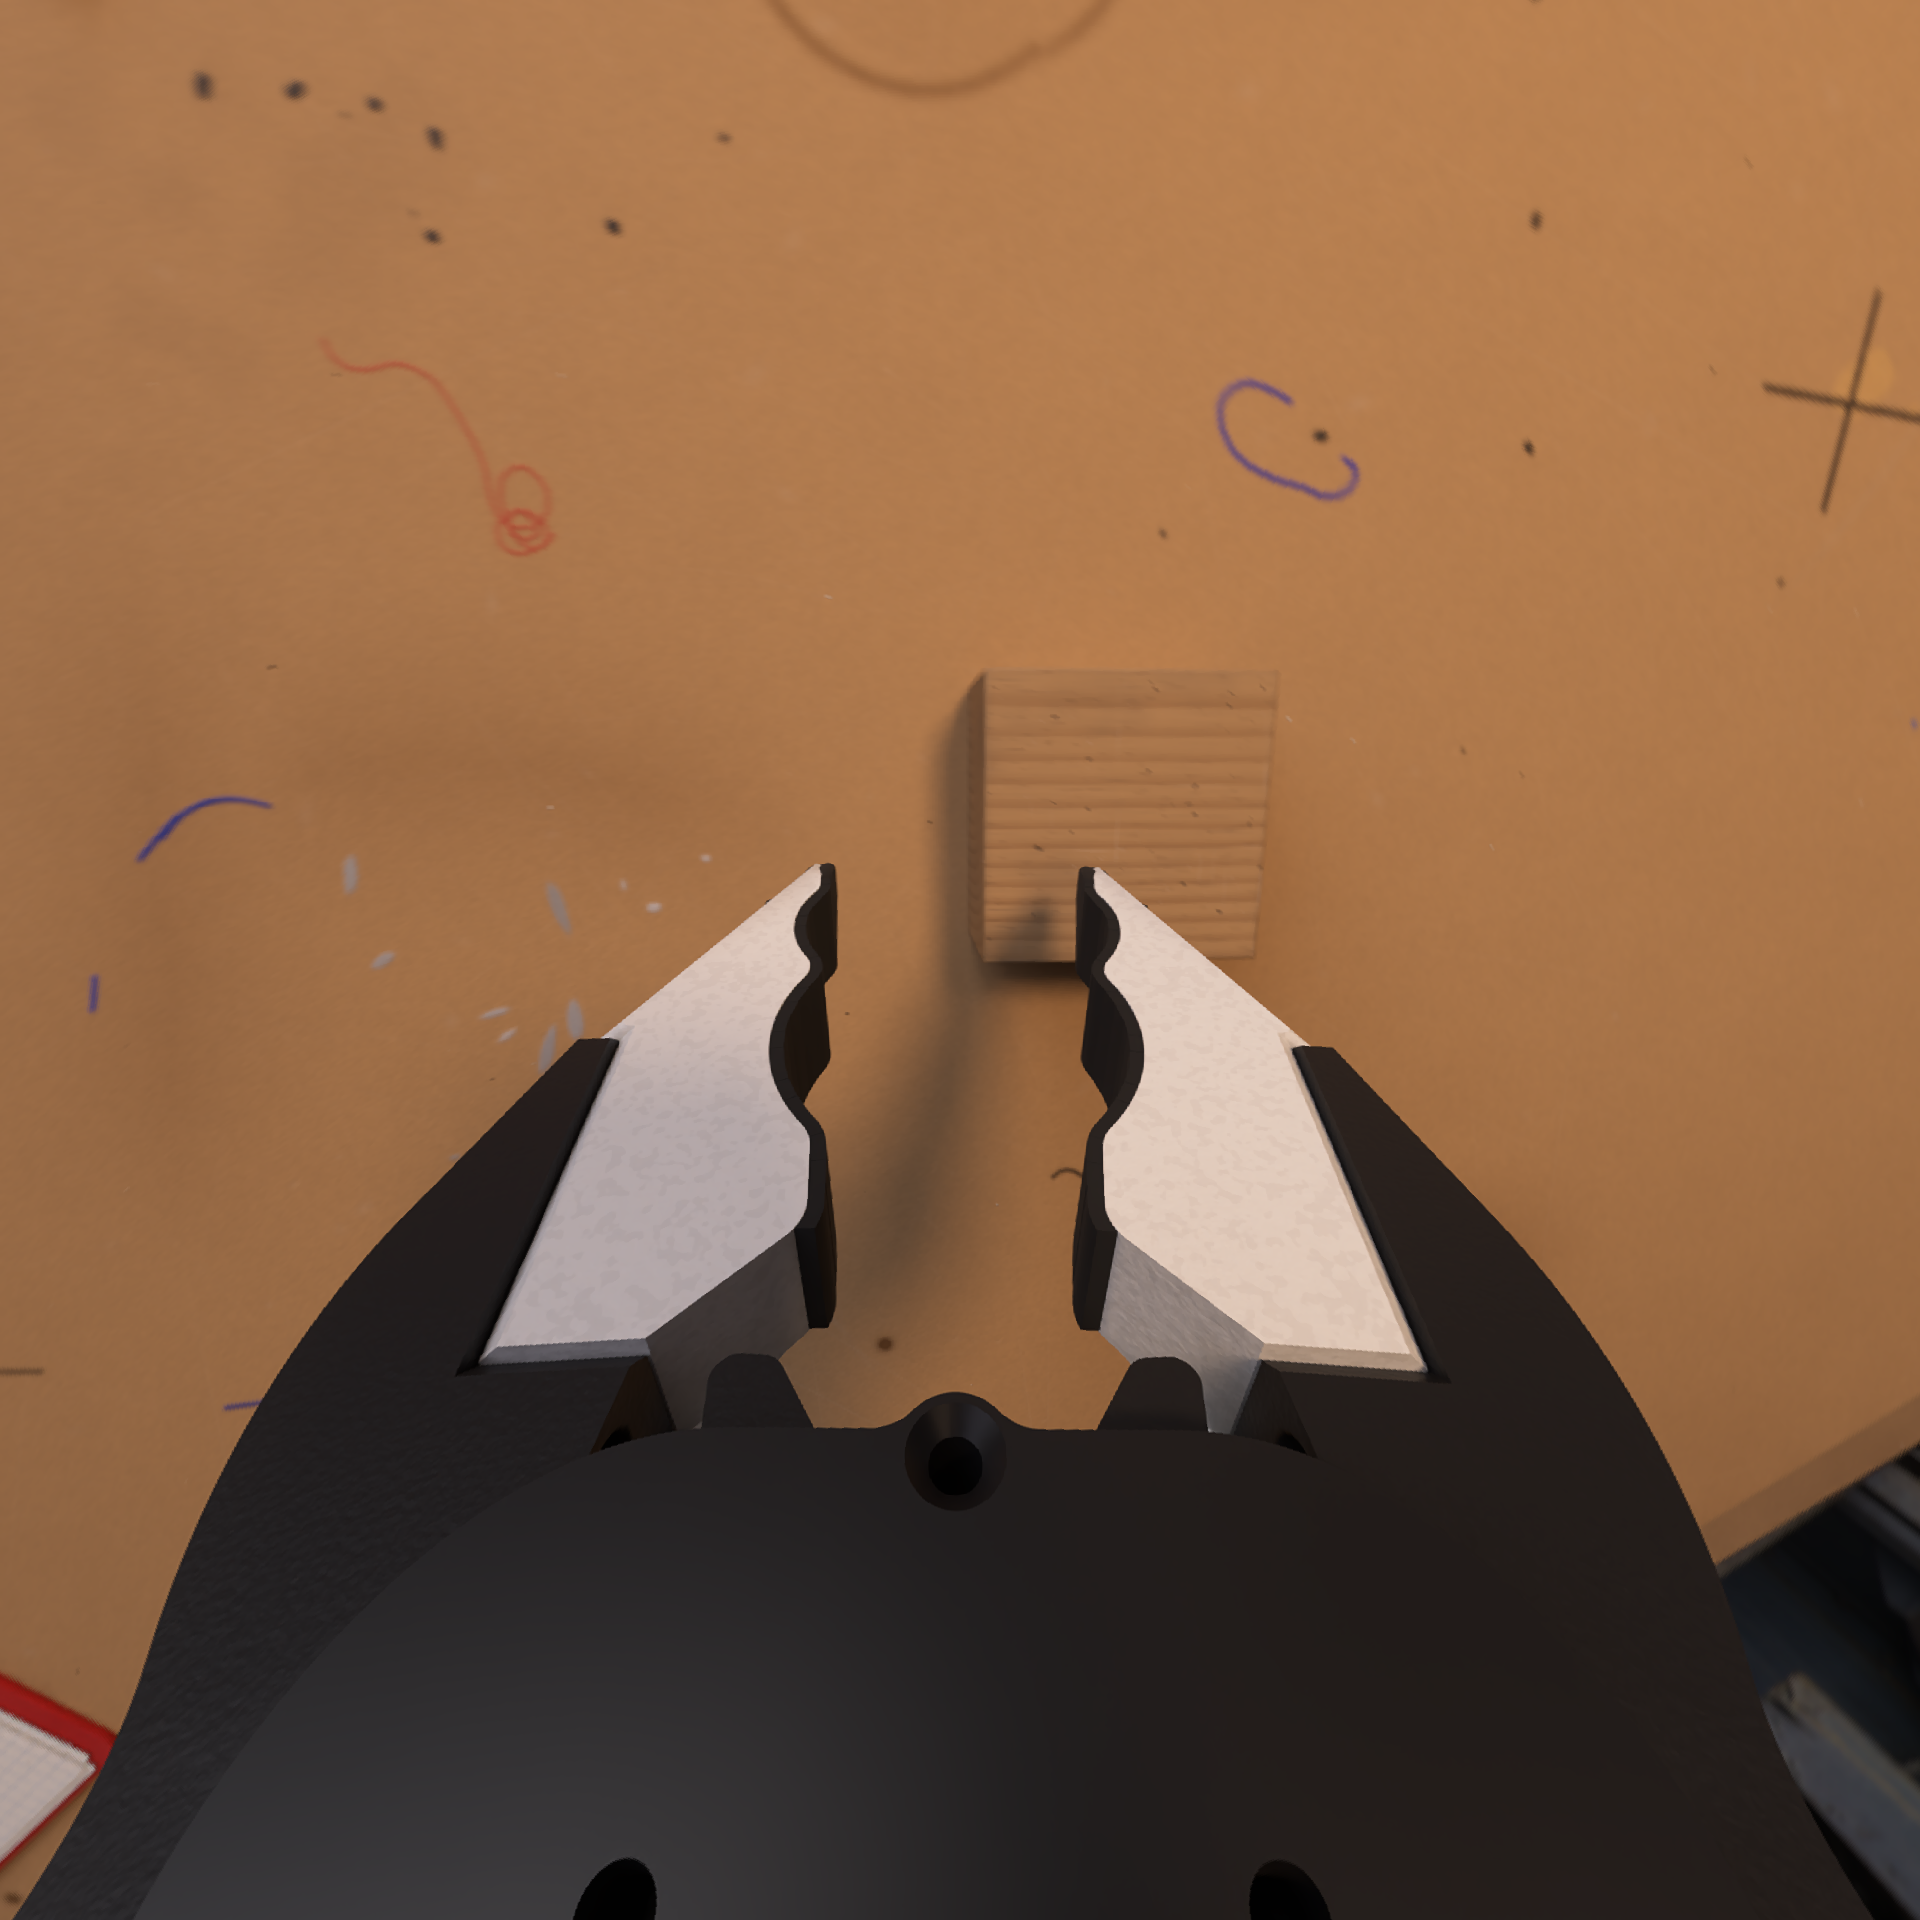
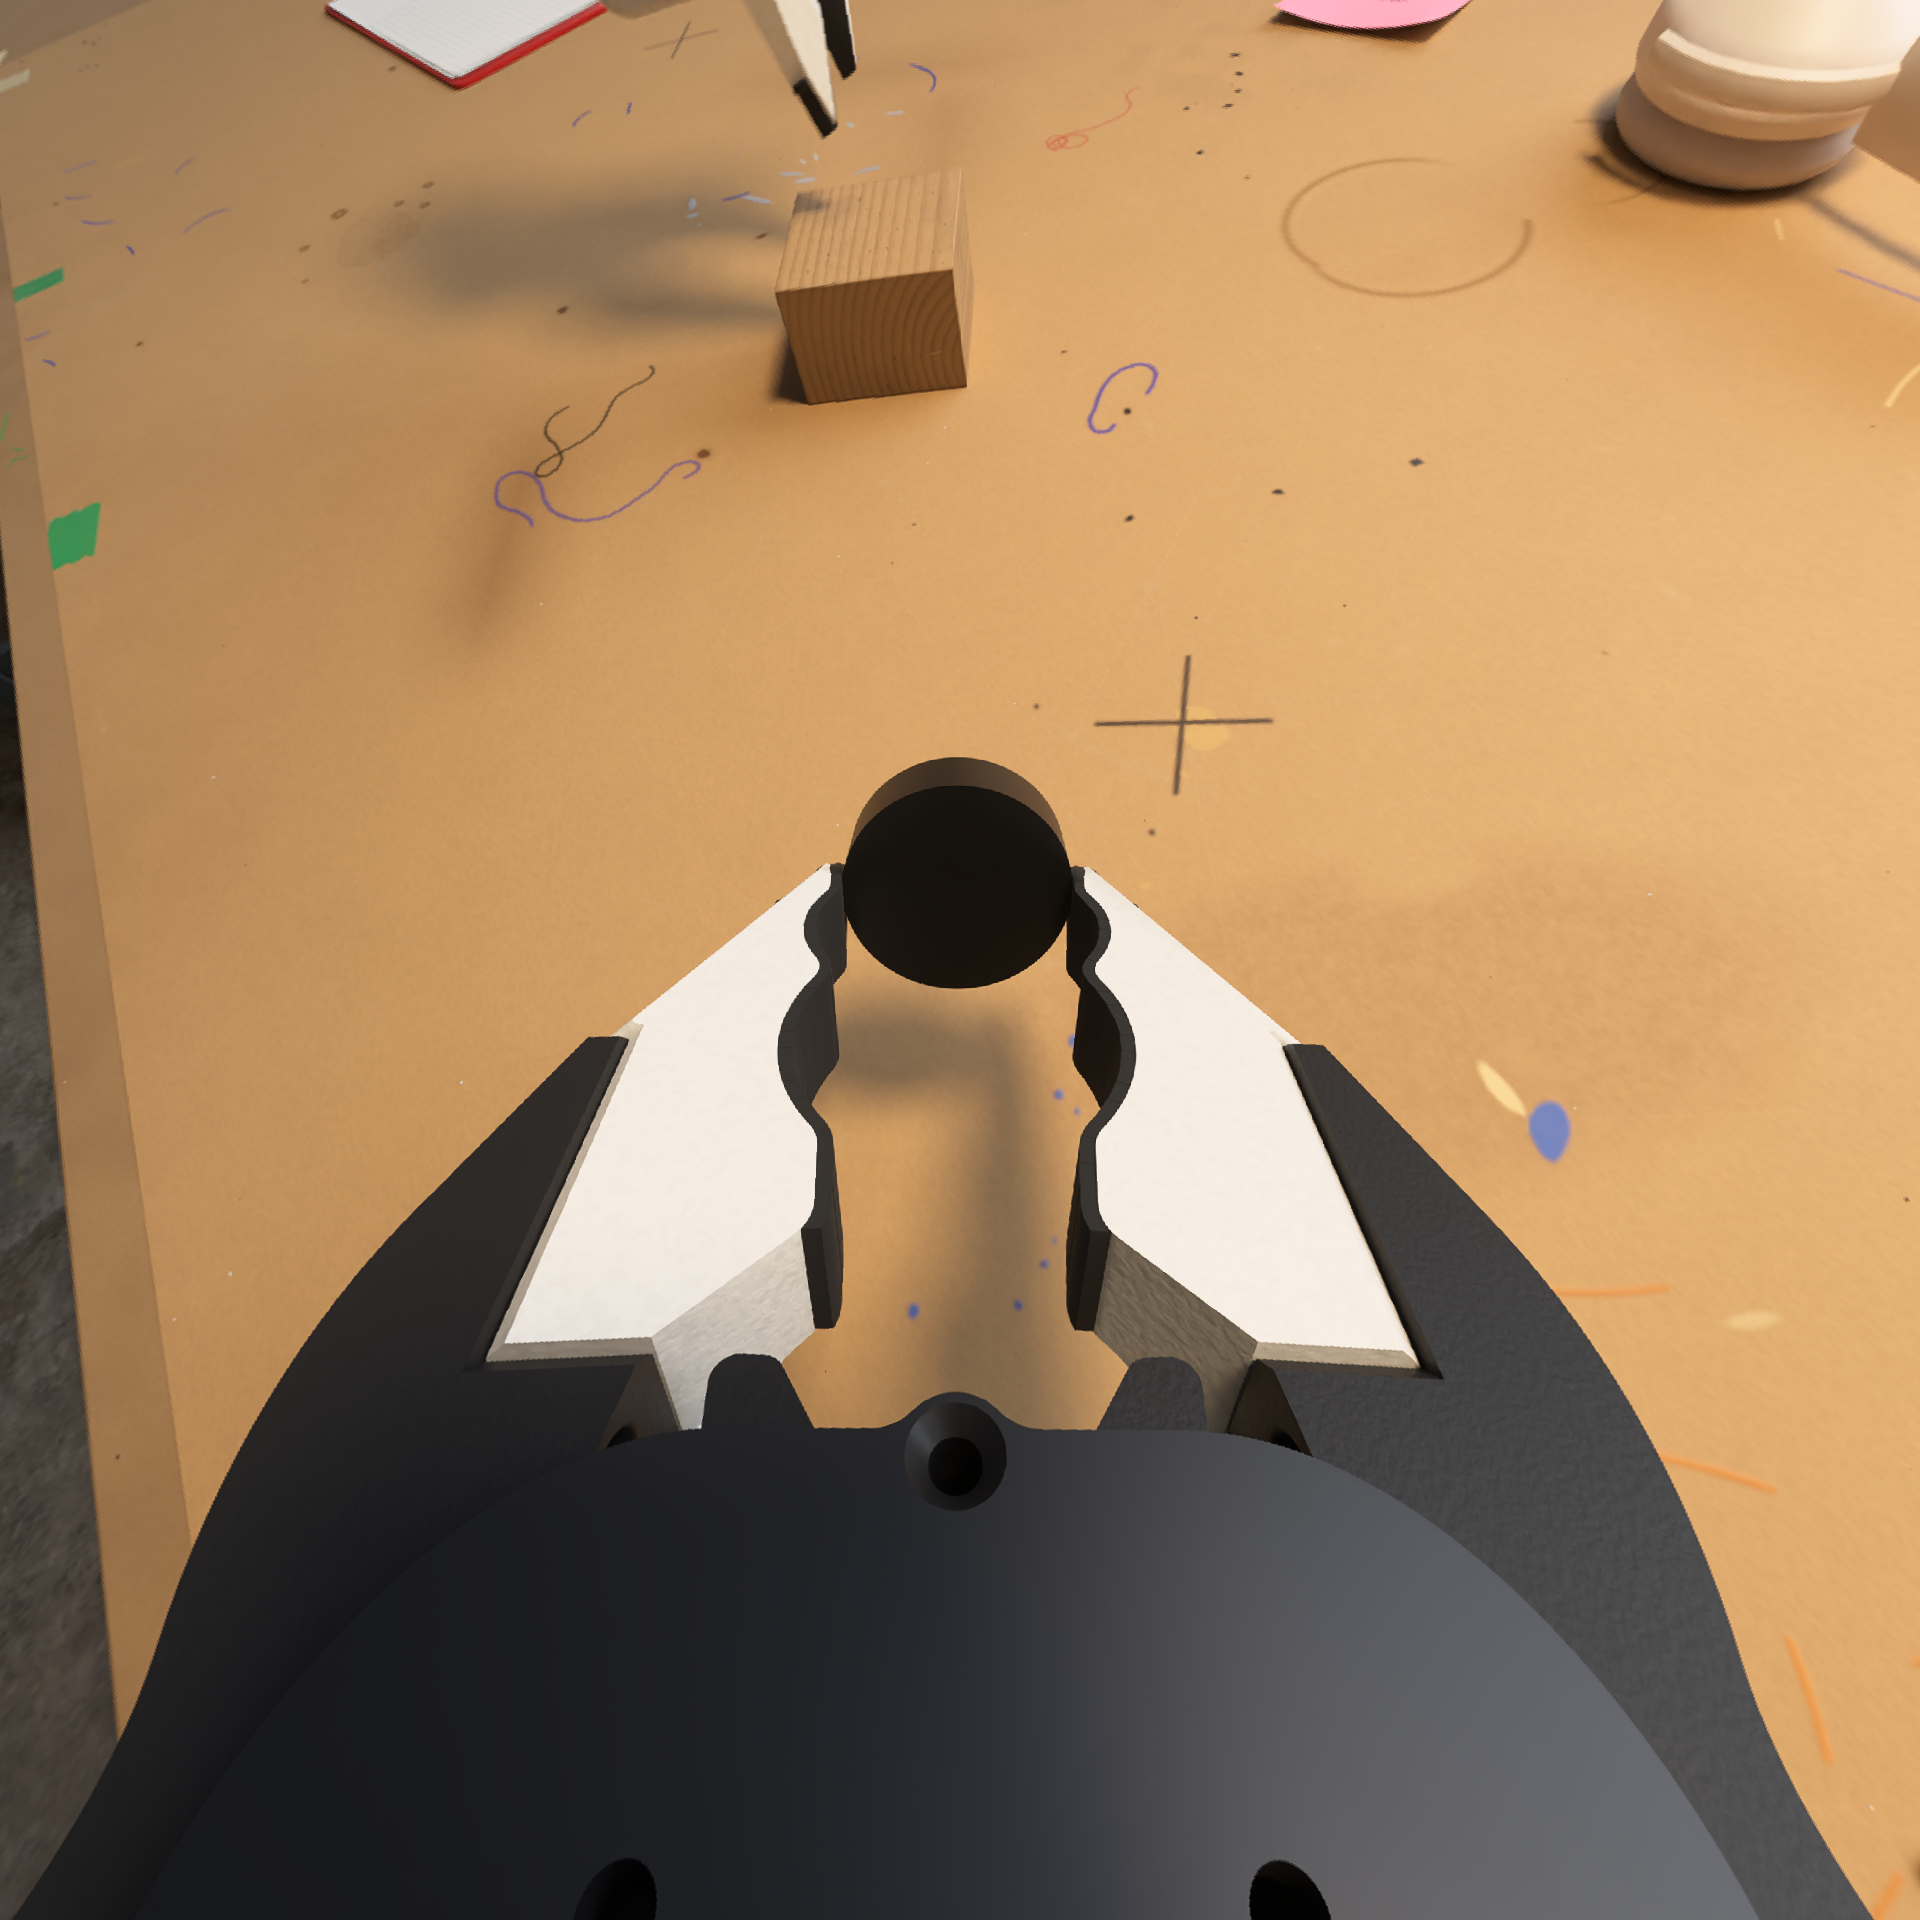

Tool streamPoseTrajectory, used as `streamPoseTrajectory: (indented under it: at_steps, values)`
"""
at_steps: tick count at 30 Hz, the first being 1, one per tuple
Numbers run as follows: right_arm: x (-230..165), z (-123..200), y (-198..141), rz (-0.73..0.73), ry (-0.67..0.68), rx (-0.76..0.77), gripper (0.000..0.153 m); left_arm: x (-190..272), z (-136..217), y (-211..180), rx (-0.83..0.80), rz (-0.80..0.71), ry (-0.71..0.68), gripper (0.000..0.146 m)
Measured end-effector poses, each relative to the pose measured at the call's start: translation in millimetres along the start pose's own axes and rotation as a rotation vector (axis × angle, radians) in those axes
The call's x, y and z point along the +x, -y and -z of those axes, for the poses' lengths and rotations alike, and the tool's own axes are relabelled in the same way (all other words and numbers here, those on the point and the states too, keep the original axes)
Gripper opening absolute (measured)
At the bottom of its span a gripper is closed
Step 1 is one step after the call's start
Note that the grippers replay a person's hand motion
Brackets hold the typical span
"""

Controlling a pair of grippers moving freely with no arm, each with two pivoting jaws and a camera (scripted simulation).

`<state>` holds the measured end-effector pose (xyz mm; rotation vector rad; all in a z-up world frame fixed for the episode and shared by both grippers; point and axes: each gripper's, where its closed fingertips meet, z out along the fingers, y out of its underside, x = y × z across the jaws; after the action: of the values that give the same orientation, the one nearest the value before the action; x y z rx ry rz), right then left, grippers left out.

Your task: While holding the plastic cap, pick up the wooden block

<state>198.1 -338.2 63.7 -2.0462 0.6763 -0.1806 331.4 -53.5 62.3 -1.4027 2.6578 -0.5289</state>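
Note:
The wooden block (image 1: 1122, 800) is a light cube with lined grain, resting on the brown tabletop. In the left wrist view it lies just past and slightly right of my left gripper (image 1: 954, 873), which is open and empty above it; the right fingertip overlaps its near edge. My right gripper (image 2: 956, 878) is shut on the black round plastic cap (image 2: 956, 883), held at the fingertips above the table. In the right wrist view the block (image 2: 878, 286) stands farther off, with the left gripper's fingers (image 2: 816, 62) hovering above and behind it.
A red-edged notepad (image 2: 457, 31) lies at the far left, also at the corner of the left wrist view (image 1: 42, 1756). A cream round base (image 2: 1756, 104) stands far right, a pink sheet (image 2: 1361, 10) beside it. The table's edge (image 2: 62, 831) runs along the left.

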Motion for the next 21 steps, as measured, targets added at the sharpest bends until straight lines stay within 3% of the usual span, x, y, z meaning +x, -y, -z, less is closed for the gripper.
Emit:
streamPoseTrajectory:
  at_steps: [4,6,8,12,14,21]
  values:
    - [-2.1,-1.4,0.1,0.007,0.006,-0.003,0.042,-0.5,-0.7,2.5,-0.023,0.009,0.033,0.040]
    - [-2.1,-1.8,-0.7,0.008,0.005,-0.005,0.042,18.3,-0.9,1.8,0.003,-0.034,-0.011,0.045]
    - [-1.0,-1.9,-2.3,0.005,0.002,-0.009,0.042,35.2,-5.2,-1.8,0.039,-0.053,-0.006,0.064]
    - [0.8,-1.0,-3.2,0.002,-0.002,-0.009,0.042,46.7,-20.7,-12.1,0.066,-0.102,0.168,0.104]
    - [1.2,-0.6,-3.6,0.005,-0.005,-0.009,0.042,49.6,-25.0,-10.7,0.122,-0.090,0.211,0.115]
    - [0.4,-2.7,-5.6,0.007,0.002,-0.017,0.042,37.4,-41.2,-10.1,0.153,-0.022,0.227,0.116]
